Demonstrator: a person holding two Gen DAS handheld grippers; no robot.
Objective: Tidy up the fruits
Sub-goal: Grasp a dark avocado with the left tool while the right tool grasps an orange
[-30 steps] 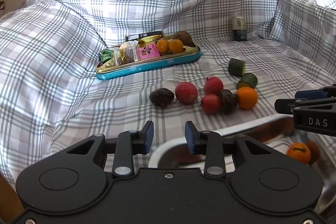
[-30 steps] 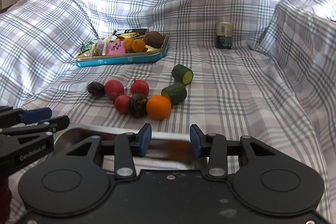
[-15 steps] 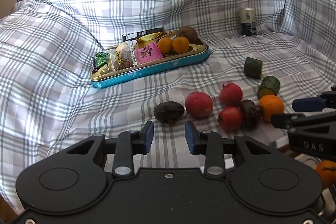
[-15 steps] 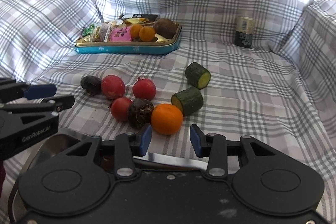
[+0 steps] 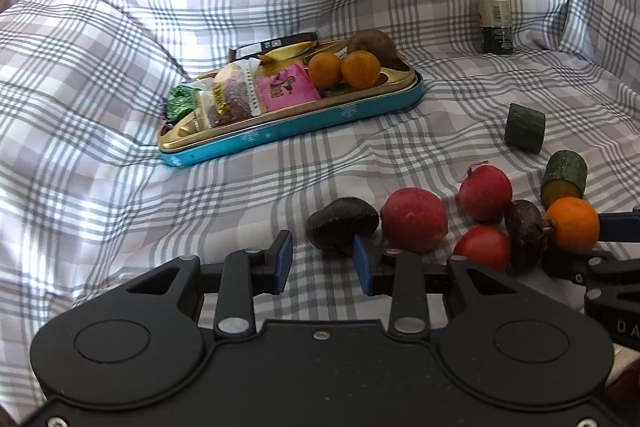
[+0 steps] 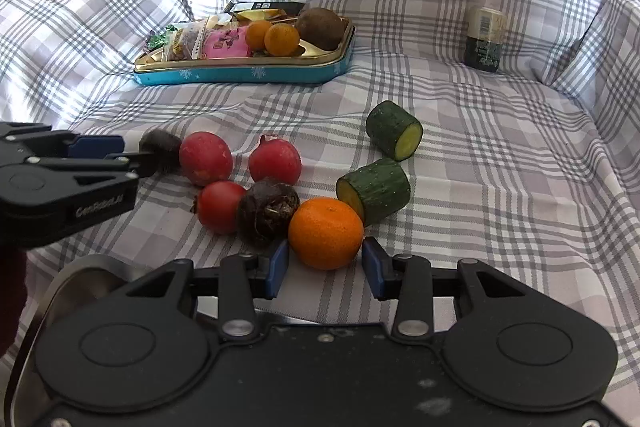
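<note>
Now the right gripper (image 6: 325, 269) stands spread, with the orange (image 6: 325, 233) sitting between its blue fingertips (image 6: 277, 267), just at the mouth and not pinched; whether the pads touch the peel cannot be told. Using that orange as the landmark: a dark wrinkled fruit (image 6: 267, 211) touches it on the left, and a red tomato (image 6: 221, 206) lies just left of that. Behind the orange to the right, a cucumber chunk (image 6: 375, 190) rests against it, and a second cucumber chunk (image 6: 394, 129) lies farther back, apart. Two red round fruits (image 6: 205, 157) (image 6: 275, 160) lie behind and left of the orange.

The left gripper (image 5: 323, 261) is also spread and holds nothing. A dark brown fruit (image 5: 342, 225) lies just ahead of its right fingertip (image 5: 362, 259), far left of the orange (image 5: 572, 223) in the same cluster, with the large red fruit (image 5: 414, 219) beside it.

Well behind the orange, a teal tin tray (image 6: 244, 74) with a gold inside sits on the checked cloth (image 6: 500, 155). It holds two small oranges (image 6: 282, 39), a brown kiwi-like fruit (image 6: 319, 27) at its right end, a pink packet (image 6: 226, 43), wrapped snacks (image 6: 180, 43) and a green foil sweet (image 5: 181, 101) at its left end. A small dark jar (image 6: 484, 37) stands far back and right of the orange. A metal rim (image 6: 86, 269) shows near the camera, left of the orange, its contents hidden.
</note>
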